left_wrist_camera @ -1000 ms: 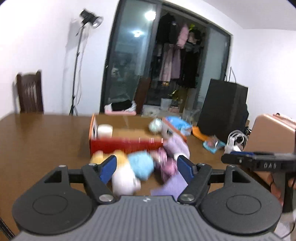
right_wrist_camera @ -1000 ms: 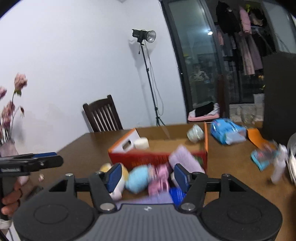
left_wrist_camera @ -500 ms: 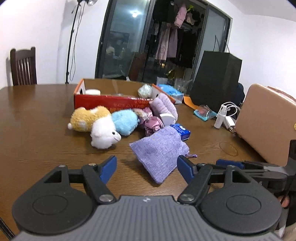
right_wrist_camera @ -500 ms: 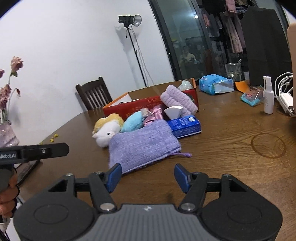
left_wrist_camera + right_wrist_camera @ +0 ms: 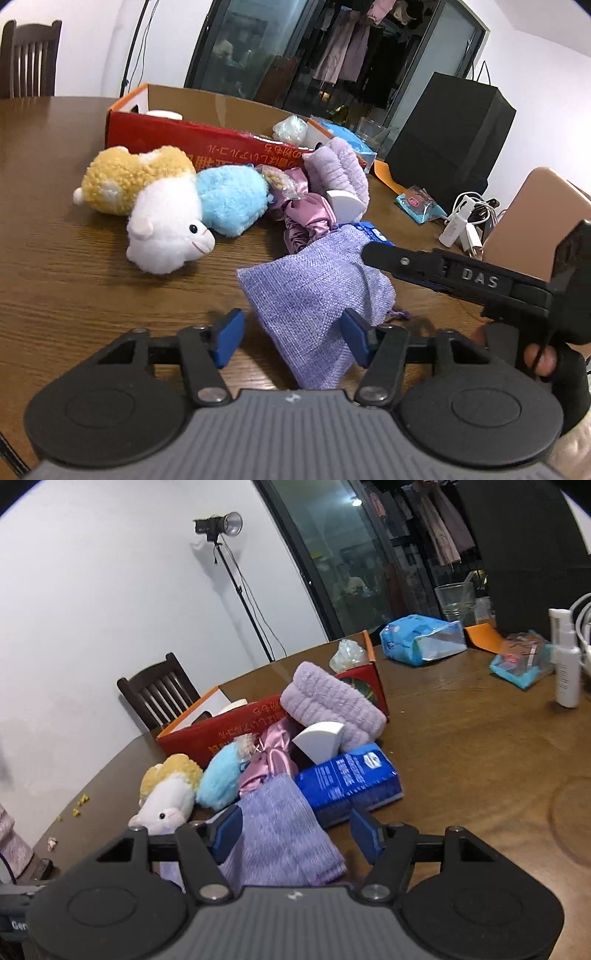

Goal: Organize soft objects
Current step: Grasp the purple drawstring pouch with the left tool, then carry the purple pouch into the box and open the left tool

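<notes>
Straddling the woven lilac drawstring pouch (image 5: 317,295), the left gripper (image 5: 291,334) has just narrowed its jaws, pads not yet pressing. Right gripper (image 5: 295,830), half open, now straddles that pouch too, gripping nothing; both sat farther back earlier.

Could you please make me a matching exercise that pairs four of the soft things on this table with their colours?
Things:
1. Pouch
2. Front plush
3. Middle plush
4. Rear plush

Colours:
A. Light blue
B. Yellow-tan
C. Lilac
D. White

Pairs: 1-C, 2-D, 3-A, 4-B
</notes>
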{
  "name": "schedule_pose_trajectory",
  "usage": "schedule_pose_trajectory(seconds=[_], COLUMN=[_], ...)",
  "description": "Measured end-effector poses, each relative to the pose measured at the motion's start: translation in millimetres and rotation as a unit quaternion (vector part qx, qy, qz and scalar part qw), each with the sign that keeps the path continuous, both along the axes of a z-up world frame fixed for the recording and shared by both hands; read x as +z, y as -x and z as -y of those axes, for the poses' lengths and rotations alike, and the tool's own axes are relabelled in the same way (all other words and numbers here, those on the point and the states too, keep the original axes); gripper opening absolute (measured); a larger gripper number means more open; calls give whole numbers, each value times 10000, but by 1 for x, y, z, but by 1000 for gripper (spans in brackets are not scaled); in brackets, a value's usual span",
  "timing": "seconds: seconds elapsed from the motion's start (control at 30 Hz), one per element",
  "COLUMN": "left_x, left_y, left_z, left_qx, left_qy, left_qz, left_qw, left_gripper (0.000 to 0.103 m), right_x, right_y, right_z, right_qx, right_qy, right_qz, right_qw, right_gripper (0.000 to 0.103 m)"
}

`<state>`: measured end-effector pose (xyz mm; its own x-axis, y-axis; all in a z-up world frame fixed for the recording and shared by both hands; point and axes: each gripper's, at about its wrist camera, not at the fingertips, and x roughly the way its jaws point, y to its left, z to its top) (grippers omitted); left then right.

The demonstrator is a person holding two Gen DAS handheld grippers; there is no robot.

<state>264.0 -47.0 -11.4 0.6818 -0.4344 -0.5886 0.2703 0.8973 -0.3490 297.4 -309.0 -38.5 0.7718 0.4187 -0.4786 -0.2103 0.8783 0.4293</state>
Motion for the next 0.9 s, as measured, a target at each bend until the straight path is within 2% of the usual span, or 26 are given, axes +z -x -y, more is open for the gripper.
schedule_pose_trajectory(seconds=[0.1,0.13,0.27,0.33,0.43,0.5,0.53,0.6,0.63,0.7,0.73,0.77,0.8,0.9], left_x=[-2,-2,3,8,14,15,13,9,8,8,8,7,6,4], left_y=[-2,-2,10,20,39,47,48,47,46,46,46,47,47,50], left_z=[-6,-7,-17,-25,-39,-45,-47,-47,-47,-46,-46,-47,-47,-46], left_qx=[-90,-105,-208,-284,-193,-125,-107,-87,-60,-56,-60,-63,-38,-61], left_qy=[167,207,321,404,440,386,413,449,440,450,449,442,431,462], left_qz=[-74,-98,-45,-67,11,53,35,-33,-46,-58,-52,-46,-44,-34], left_qw=[9998,9997,9993,9988,9988,9992,9991,9989,9990,9990,9990,9990,9991,9989], left_gripper=[46,41,33,32,35,38,40,41,41,41,38,29,25,18], right_x=[-5,-6,-8,-6,4,9,10,8,6,4,3,2,0,-4], right_y=[-5,-5,10,25,55,69,71,67,64,61,61,61,60,68], right_z=[-5,-6,-11,-11,-12,-8,-6,-6,-7,-17,-23,-31,-39,-64], right_qx=[104,152,372,537,823,744,666,424,332,292,355,398,385,387], right_qy=[-5,-9,172,162,121,60,45,39,69,144,222,399,607,1424], right_qz=[-174,-232,-390,-487,-479,-393,-356,-378,-429,-417,-335,-272,-237,63], right_qw=[9998,9996,9984,9972,9954,9964,9971,9984,9985,9986,9986,9980,9971,9890], right_gripper=[62,57,35,31,31,31,35,51,55,55,55,54,54,52])
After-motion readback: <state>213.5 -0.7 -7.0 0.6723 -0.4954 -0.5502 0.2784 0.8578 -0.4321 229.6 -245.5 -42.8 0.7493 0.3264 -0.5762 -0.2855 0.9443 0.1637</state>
